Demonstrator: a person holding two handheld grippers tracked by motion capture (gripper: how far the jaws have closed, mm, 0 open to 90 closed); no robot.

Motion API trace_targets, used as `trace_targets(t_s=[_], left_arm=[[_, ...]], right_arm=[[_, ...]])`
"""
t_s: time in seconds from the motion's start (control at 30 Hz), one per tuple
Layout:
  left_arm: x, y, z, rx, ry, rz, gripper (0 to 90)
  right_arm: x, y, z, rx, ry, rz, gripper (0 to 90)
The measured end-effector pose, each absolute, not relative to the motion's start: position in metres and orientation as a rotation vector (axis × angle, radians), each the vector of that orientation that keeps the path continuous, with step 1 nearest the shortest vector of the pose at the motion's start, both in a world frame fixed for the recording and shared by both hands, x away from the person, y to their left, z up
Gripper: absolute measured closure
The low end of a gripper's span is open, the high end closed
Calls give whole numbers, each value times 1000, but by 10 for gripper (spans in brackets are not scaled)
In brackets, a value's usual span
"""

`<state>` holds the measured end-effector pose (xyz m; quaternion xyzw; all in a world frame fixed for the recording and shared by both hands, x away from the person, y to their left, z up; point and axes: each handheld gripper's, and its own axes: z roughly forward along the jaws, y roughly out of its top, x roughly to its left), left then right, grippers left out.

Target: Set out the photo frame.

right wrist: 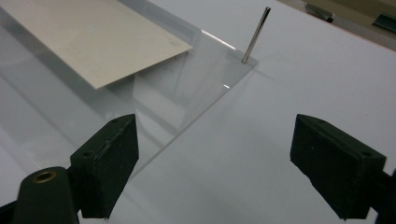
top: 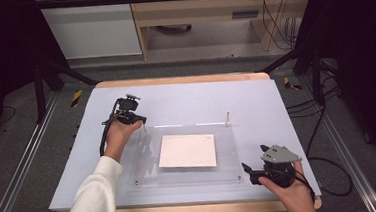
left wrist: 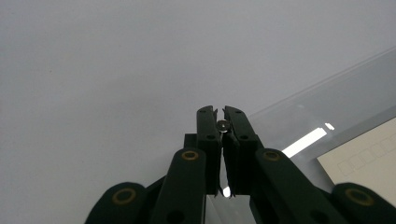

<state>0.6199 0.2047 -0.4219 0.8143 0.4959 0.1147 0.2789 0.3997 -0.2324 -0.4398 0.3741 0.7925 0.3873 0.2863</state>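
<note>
From above, the left gripper (top: 136, 118) is seen at the clear acrylic plate's (top: 227, 153) far-left corner; an upright pin (top: 227, 119) stands far-right. Along the left jaws, a small pin (left wrist: 223, 124) is pinched end-on, axis vertical. Beyond the right gripper (right wrist: 215, 168), spread wide and empty, the other pin rises.

The table top (top: 185, 98) is a matt, smooth, pale grey-blue sheet with a bare wooden edge (top: 174, 80) at its far side. On it lies a clear plastic plate (top: 226, 151), glossy enough to throw bright streaks of light, and on that a white paper sheet (top: 187, 150) with a dull finish; a thin, shiny metal pin (right wrist: 255, 35) stands at the plate's corner. The black jaws of the right gripper (right wrist: 233, 172) look like matt plastic with faintly rough faces, and the left gripper (left wrist: 223, 122) shows small brass-coloured rivets.
</note>
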Motion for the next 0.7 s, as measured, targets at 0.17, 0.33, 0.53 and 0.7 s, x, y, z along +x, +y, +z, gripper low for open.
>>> trace_targets(t_s=[0.17, 0.33, 0.53, 0.7], left_arm=[[621, 204, -422, 2193, 1336, 303, 849], [623, 205, -422, 2189, 1343, 292, 849], [624, 205, -422, 2187, 1350, 285, 849], [625, 205, -422, 2184, 1352, 284, 849]], right_arm=[[388, -236, -447, 995, 2164, 1031, 207], [380, -236, -453, 967, 2209, 988, 225], [374, -237, -463, 947, 2273, 947, 225], [375, -227, -466, 885, 2310, 938, 218]])
